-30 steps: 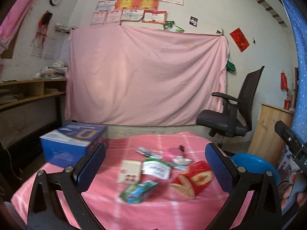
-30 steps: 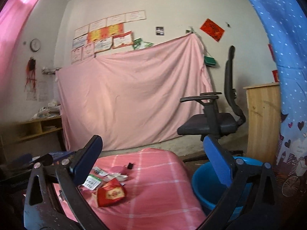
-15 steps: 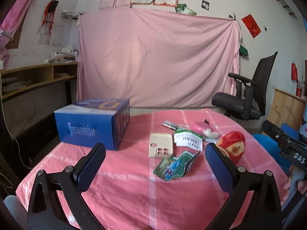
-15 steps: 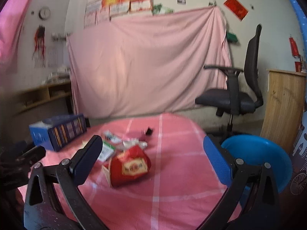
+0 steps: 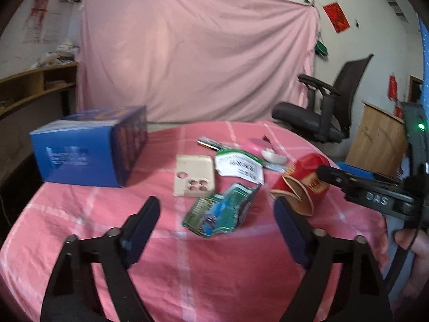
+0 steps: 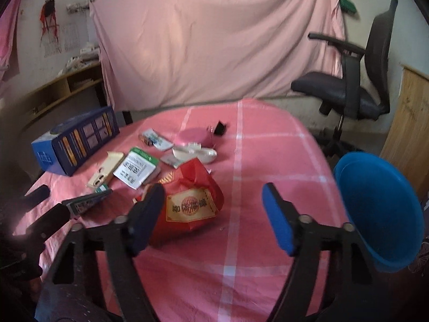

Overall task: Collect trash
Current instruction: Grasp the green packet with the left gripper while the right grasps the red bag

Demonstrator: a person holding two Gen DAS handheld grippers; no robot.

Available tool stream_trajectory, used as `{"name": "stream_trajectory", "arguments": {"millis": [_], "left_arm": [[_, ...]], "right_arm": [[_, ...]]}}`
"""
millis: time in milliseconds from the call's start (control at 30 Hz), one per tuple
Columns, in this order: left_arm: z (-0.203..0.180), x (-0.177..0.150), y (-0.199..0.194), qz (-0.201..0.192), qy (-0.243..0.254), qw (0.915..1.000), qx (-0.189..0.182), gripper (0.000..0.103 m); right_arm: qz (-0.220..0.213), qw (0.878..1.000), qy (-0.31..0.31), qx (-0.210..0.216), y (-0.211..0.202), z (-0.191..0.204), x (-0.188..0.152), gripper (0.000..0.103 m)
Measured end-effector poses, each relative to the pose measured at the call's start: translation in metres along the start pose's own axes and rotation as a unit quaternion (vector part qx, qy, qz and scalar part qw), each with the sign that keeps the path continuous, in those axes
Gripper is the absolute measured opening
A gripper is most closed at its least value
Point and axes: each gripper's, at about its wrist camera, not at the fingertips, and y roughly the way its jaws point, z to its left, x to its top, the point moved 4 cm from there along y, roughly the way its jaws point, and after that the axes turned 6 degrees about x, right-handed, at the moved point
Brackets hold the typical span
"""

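Both tongs apart and just been narrowing, nothing clamped: left tongs (image 5: 215,216) over the green wrapper (image 5: 221,210), right tongs (image 6: 213,210) at the red carton (image 6: 191,201). Trash lies mid-surface (image 6: 268,161); blue basin (image 6: 380,209) off its right edge.

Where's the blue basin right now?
In the right wrist view the blue basin sits off the table's right edge, below the wooden cabinet and right of the red box.

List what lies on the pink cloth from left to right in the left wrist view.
Blue box → beige phone case → green snack wrapper → red paper carton.
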Motion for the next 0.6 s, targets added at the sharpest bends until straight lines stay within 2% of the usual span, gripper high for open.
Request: {"name": "stream_trajectory", "arguments": {"millis": [67,133,267,333,367,433,467,600], "left_arm": [[-0.002,-0.001,0.005,0.015,0.002,0.9998,-0.012,0.055],[-0.003,-0.001,0.01,0.028,0.001,0.9994,-0.022,0.046],[-0.005,0.002,0.015,0.05,0.001,0.9978,-0.044,0.028],[-0.005,0.006,0.016,0.053,0.001,0.9973,-0.051,0.02],[-0.006,0.009,0.017,0.054,0.001,0.997,-0.055,0.016],[-0.008,0.014,0.016,0.054,0.001,0.9967,-0.06,0.011],[-0.01,0.016,0.015,0.053,0.003,0.9966,-0.064,0.006],[-0.02,0.019,0.007,0.052,0.013,0.9962,-0.069,0.002]], "right_arm": [[0.012,1.0,0.008,0.009,0.005,-0.002,0.0,0.088],[0.019,1.0,0.011,0.02,0.008,-0.004,0.002,0.082],[0.023,0.999,0.011,0.033,0.014,-0.005,0.009,0.077],[0.026,0.999,0.012,0.041,0.015,-0.004,0.008,0.061],[0.027,0.999,0.012,0.044,0.016,-0.003,0.008,0.058],[0.026,0.998,0.011,0.05,0.015,-0.002,0.007,0.047],[0.023,0.998,0.011,0.052,0.012,-0.002,0.006,0.047],[0.015,0.998,0.016,0.061,0.006,-0.002,0.004,0.042]]}}
